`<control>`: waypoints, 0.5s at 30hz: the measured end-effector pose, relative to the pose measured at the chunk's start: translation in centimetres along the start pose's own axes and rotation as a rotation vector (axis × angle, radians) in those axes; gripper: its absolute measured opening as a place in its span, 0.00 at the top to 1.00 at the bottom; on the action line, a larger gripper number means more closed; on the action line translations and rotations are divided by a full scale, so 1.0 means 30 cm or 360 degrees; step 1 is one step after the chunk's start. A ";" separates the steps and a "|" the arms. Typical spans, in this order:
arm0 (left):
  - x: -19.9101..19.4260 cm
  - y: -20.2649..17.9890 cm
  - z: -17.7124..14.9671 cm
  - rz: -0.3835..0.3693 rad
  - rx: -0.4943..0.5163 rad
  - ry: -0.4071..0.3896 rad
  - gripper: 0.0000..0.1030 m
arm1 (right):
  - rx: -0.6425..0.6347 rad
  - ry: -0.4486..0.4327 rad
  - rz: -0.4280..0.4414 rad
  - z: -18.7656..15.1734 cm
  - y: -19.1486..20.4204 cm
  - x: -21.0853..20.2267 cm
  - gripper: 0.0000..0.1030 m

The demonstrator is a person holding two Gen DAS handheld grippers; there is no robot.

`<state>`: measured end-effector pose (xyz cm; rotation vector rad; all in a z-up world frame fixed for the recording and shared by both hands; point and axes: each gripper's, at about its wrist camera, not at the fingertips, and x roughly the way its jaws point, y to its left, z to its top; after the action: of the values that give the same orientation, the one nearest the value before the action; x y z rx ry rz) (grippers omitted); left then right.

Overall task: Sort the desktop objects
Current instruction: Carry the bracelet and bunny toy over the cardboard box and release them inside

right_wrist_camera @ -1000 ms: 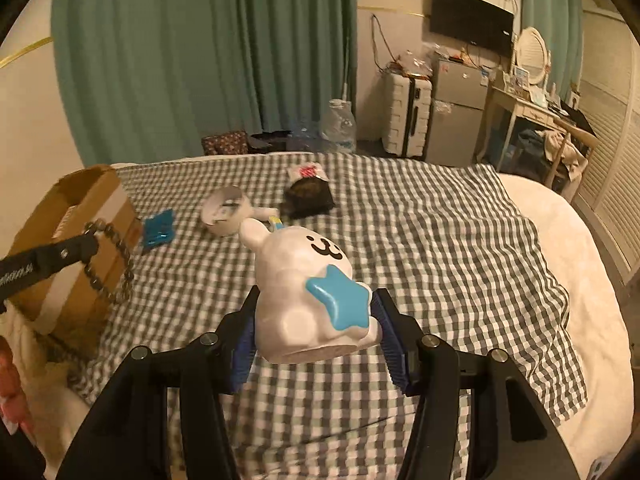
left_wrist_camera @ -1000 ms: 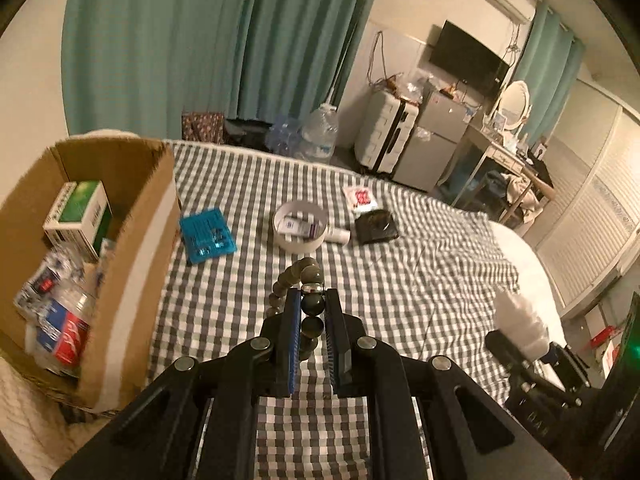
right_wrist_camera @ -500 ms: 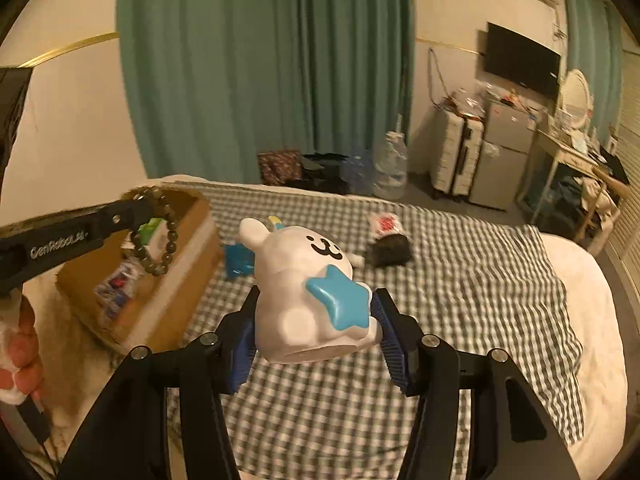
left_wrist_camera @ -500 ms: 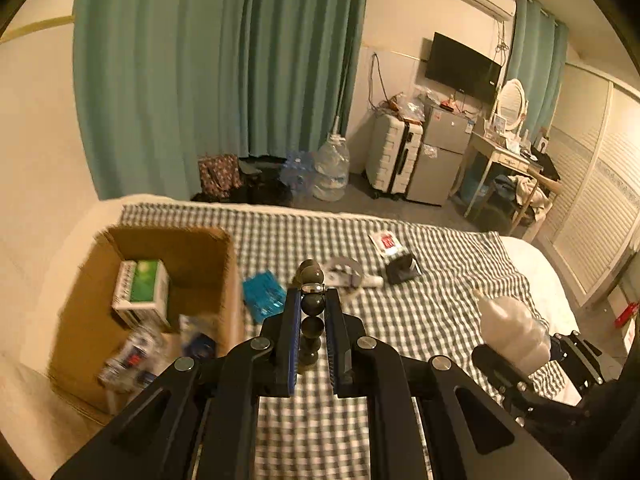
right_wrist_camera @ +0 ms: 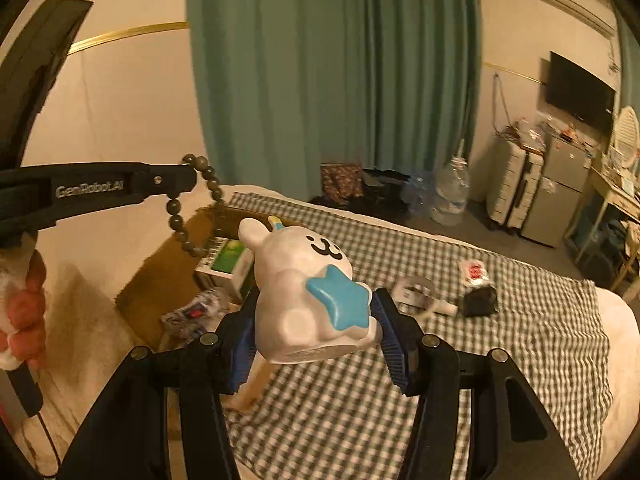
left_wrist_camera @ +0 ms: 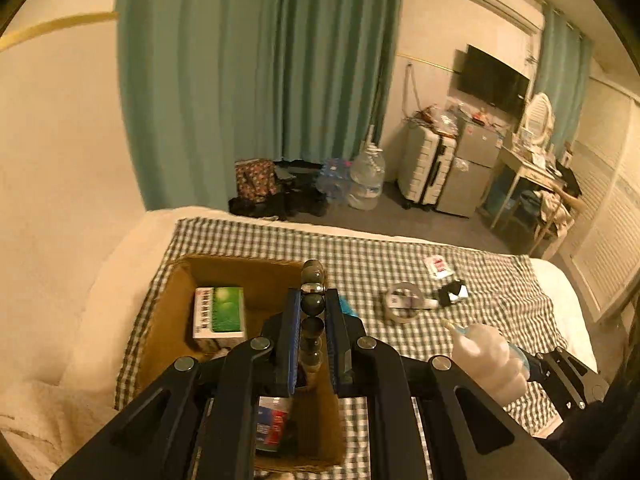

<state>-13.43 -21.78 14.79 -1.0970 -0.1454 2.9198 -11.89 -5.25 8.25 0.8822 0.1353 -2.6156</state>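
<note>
Both wrist views high above the shared cardboard box (left_wrist_camera: 172,292), bed-facing.

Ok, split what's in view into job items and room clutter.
Job: bead bracelet in left gripper; white bunny figure in right gripper; cardboard box; tape roll; black pouch.

Clutter: suitcase; water jug; TV; curtains.

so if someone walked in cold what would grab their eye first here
Likely the white bunny figure with a blue star, clamped in the right gripper above the checked bedspread. Next, the dark bead bracelet dangling from the left gripper over the open cardboard box, which holds a green-and-white carton.
</note>
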 end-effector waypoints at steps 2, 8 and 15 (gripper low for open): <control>0.023 0.053 -0.009 0.0034 -0.0019 0.0009 0.89 | -0.0008 0.0021 0.0025 0.013 0.038 0.035 0.48; 0.119 0.203 -0.067 0.0114 -0.0107 0.0092 0.89 | 0.0003 0.0108 0.0103 0.019 0.102 0.151 0.48; 0.205 0.324 -0.132 0.0118 -0.0110 0.0156 0.89 | -0.0030 0.0247 0.0144 0.002 0.169 0.332 0.48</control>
<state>-15.33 -30.84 6.88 -1.2798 -0.2096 2.9380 -17.29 -13.14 2.46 1.0591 0.1566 -2.4578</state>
